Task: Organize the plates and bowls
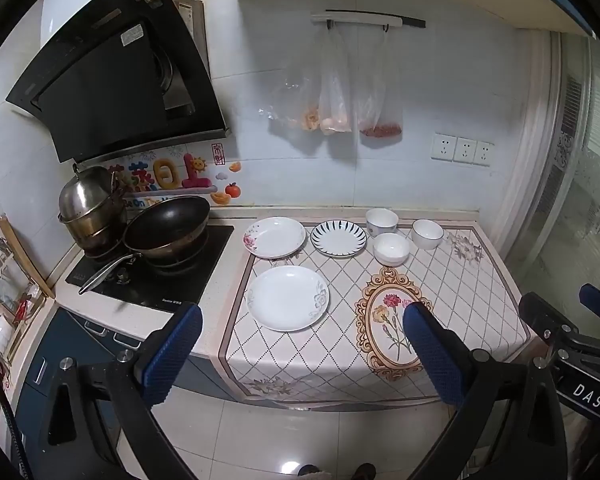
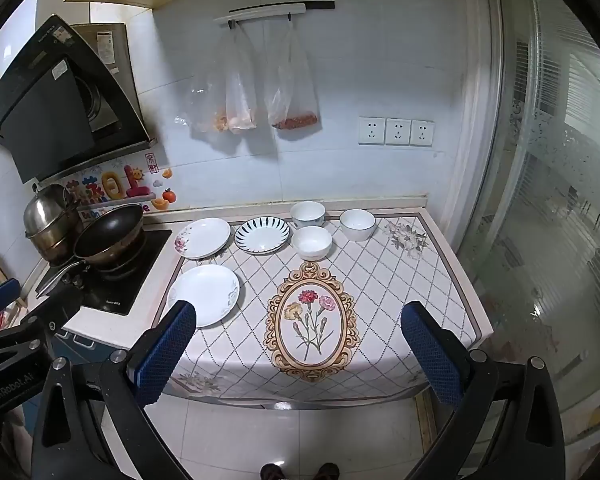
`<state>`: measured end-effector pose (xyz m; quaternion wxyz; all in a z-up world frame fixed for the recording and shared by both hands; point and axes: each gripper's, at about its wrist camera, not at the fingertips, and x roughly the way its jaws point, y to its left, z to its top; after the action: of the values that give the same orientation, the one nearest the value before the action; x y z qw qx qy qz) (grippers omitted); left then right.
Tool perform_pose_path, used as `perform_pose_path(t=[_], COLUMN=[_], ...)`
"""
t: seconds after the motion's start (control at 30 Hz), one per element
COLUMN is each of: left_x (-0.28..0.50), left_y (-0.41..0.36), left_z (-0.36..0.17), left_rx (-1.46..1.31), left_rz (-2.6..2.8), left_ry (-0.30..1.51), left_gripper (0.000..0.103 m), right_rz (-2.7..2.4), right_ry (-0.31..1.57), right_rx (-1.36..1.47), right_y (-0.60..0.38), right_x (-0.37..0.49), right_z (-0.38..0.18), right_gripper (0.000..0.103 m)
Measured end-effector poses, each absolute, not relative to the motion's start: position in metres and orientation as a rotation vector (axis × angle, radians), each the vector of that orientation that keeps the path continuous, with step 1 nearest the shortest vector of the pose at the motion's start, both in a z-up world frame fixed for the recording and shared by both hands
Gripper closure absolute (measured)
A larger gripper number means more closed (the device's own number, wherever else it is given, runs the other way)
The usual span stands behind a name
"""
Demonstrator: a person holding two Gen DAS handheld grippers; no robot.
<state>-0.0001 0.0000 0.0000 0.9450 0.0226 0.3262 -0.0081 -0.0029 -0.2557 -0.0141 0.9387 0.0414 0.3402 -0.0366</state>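
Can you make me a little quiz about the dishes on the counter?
1. How many plates and how many bowls are on the cloth?
2. True or false: the striped plate lies between the rose plate and the bowls.
3. Which is nearest the tongs: A) the wok, B) the plain plate, C) the right bowl?

Key
1. Three plates, three bowls; the other two bowls are the back bowl and the front bowl.
2. True.
3. B. Both the left tongs and the right tongs are open and hold nothing.
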Motion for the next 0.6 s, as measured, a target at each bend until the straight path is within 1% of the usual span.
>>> perform_pose_path(t=[0.6], left_x=[-0.0037], left_y=[-0.0016], left_z=[0.0005], left_rx=[0.053], left_rz=[-0.009], left_ry=[0.660], left_gripper=[0.000], right_rz=[-0.079], right_ry=[0.694], right_rx=[0.085], right_y=[-0.2631], right_x=[-0.0031], right_z=[-0.0161], right_gripper=[0.000])
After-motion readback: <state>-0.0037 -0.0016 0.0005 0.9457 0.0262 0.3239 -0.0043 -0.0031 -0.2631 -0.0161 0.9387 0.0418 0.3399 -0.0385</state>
